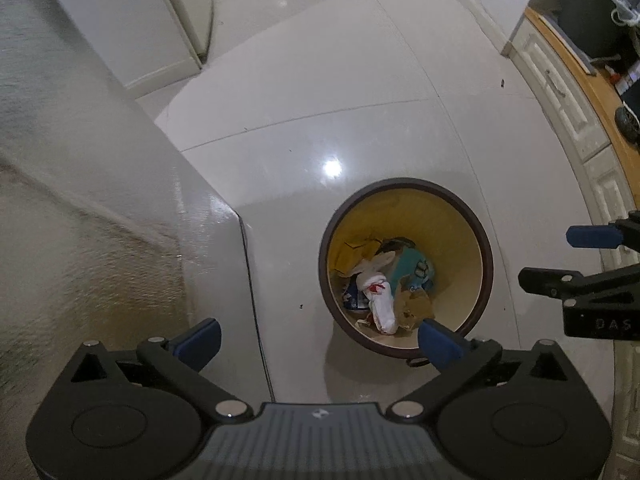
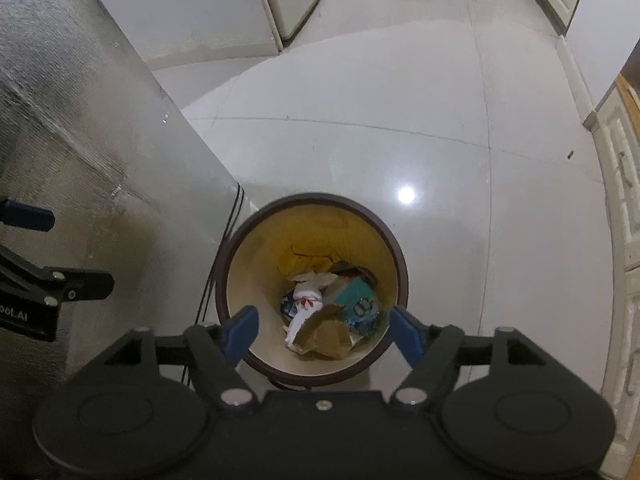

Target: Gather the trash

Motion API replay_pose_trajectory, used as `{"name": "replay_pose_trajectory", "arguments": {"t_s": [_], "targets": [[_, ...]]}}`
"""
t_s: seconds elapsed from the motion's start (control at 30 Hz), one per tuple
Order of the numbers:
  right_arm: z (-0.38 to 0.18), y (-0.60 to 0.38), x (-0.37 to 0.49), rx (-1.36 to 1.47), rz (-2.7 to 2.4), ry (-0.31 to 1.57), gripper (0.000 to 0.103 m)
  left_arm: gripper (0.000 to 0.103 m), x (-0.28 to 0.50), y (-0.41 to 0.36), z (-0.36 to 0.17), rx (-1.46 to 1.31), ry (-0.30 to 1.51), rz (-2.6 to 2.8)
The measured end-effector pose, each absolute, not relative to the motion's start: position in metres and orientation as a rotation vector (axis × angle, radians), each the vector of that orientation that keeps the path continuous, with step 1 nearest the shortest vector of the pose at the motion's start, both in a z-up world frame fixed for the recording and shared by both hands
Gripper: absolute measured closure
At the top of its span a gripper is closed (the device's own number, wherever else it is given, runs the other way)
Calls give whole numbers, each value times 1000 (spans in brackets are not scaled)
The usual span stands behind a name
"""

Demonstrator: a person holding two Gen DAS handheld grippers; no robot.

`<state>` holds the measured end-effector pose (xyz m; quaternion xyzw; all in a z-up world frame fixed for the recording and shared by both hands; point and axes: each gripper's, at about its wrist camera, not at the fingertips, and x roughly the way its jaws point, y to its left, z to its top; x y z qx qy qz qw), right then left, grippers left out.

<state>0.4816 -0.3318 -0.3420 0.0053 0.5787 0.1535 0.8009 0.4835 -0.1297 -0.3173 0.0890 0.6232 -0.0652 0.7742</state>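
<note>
Both grippers' jaws apart and empty over bin (image 2: 240, 256) on glossy tiled floor (image 2: 400, 152).

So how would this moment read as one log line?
left tongs: open, empty | right tongs: open, empty | round brown-rimmed bin: holds paper trash

trash (image 2: 316, 320) in bin (image 2: 400, 256), cabinet (image 2: 80, 140) left

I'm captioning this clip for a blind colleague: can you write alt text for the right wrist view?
Seen from above, the open, empty right gripper hangs over a round brown-rimmed bin holding crumpled white paper, torn cardboard and a teal wrapper. The bin stands on a glossy tiled floor; the left gripper shows at the left edge.
</note>
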Motion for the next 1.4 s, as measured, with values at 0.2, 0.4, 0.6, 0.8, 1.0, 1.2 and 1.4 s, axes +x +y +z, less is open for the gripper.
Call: {"name": "replay_pose_trajectory", "arguments": {"t_s": [0.2, 0.4, 0.6, 0.8, 1.0, 1.2, 1.4], "targets": [[-311, -333, 468, -10, 319, 1183, 20, 0, 468, -122, -282, 153, 1280, -130], [-271, -343, 447, 19, 300, 1108, 4, 0, 443, -129, -242, 125, 1180, -148], [-234, -352, 422, 41, 264, 1020, 0, 0, 416, -131, -207, 100, 1104, -154], [-199, -358, 394, 55, 218, 944, 0, 0, 386, -132, -172, 75, 1010, -147], [-180, -365, 363, 67, 183, 901, 0, 0, 354, -130, -152, 84, 936, -129], [-160, -367, 327, 66, 168, 835, 0, 0, 322, -122, -138, 67, 879, -103], [-145, -360, 289, 41, 162, 770, 0, 0, 285, -119, -131, 81, 817, -78]]}}
